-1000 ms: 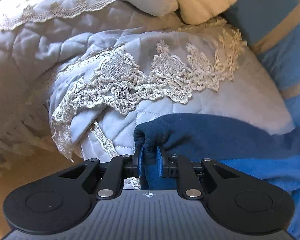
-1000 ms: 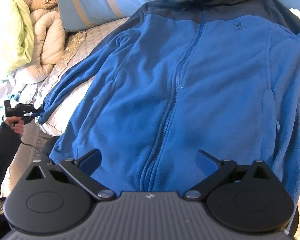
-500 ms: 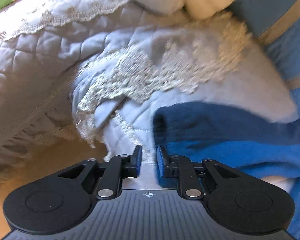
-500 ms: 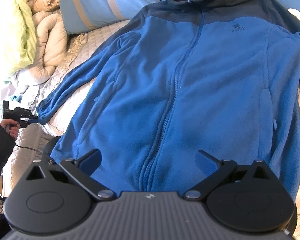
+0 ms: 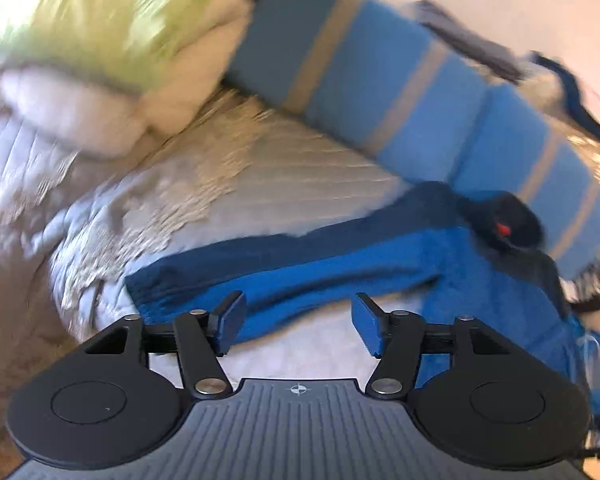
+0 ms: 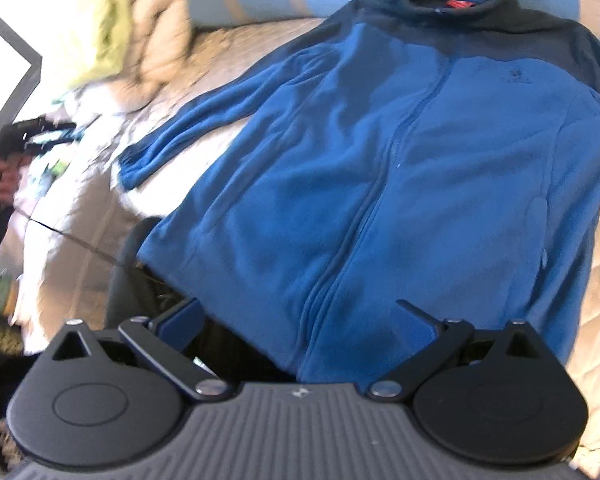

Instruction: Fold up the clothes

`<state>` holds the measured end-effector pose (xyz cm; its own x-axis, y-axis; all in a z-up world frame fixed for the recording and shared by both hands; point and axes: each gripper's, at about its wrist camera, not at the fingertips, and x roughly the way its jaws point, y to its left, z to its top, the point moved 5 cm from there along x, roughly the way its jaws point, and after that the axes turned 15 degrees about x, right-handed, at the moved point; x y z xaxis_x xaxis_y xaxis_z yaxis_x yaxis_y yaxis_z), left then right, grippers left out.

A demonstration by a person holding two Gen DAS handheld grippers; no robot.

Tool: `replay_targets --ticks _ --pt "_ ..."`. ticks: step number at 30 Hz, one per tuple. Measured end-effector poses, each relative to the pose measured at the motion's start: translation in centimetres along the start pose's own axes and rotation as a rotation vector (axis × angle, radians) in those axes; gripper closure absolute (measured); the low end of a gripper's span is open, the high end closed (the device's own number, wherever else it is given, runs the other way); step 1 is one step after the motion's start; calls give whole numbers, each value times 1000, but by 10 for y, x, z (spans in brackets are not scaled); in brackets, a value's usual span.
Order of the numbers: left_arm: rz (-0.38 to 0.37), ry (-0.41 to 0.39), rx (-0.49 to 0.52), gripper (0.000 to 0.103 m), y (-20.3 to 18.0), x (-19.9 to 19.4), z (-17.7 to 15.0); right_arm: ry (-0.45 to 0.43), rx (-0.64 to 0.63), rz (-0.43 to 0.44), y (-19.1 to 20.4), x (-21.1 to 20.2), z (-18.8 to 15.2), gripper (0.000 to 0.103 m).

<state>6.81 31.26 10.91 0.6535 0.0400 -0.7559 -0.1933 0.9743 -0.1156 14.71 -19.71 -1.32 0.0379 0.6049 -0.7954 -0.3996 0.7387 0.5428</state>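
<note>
A blue fleece jacket [image 6: 400, 168] with a dark collar lies face up, zipped, on the quilted bed. Its left sleeve [image 6: 204, 120] stretches out to the left, cuff free. In the left wrist view the same sleeve [image 5: 300, 268] runs across just beyond my left gripper [image 5: 298, 322], which is open and empty above it. My right gripper [image 6: 300, 316] is open and empty over the jacket's bottom hem. The left gripper also shows in the right wrist view [image 6: 32, 136], off the cuff.
Blue striped pillows [image 5: 400, 80] lie along the head of the bed. A rolled cream and green duvet [image 5: 100, 52] sits at the left. The lace-trimmed grey quilt [image 5: 148, 208] covers the bed; its edge drops off at left.
My left gripper let go of the sleeve cuff, opened wide and swung right toward the jacket. My right gripper shifted a little; the view is blurred by motion.
</note>
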Motion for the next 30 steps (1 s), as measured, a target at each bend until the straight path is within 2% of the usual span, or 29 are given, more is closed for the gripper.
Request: replay_targets --ticks 2,5,8,11,13,17,23,26,30 --pt "-24 -36 20 41 -15 -14 6 0 -17 13 -2 -20 -2 0" --pt "-48 -83 31 40 -33 -25 15 -78 -28 3 -3 -53 3 0" --pt "-57 -107 54 32 -54 -23 18 -216 -27 -34 -1 -85 17 0" --pt "-79 -126 134 24 -78 -8 17 -314 -59 -79 4 -104 32 0" --pt "-95 -140 176 23 -93 6 15 -367 -94 -122 7 -110 42 0" --pt "-98 -136 242 18 -115 47 10 -433 -135 -162 10 -103 60 0" --pt "-109 -115 286 18 -132 117 5 -520 -110 -161 1 -57 84 0" --pt "-85 -117 359 18 -137 151 1 -529 -116 -171 2 -29 93 0" --pt "-18 -122 486 18 -142 189 -6 -495 -108 -138 5 4 100 0"
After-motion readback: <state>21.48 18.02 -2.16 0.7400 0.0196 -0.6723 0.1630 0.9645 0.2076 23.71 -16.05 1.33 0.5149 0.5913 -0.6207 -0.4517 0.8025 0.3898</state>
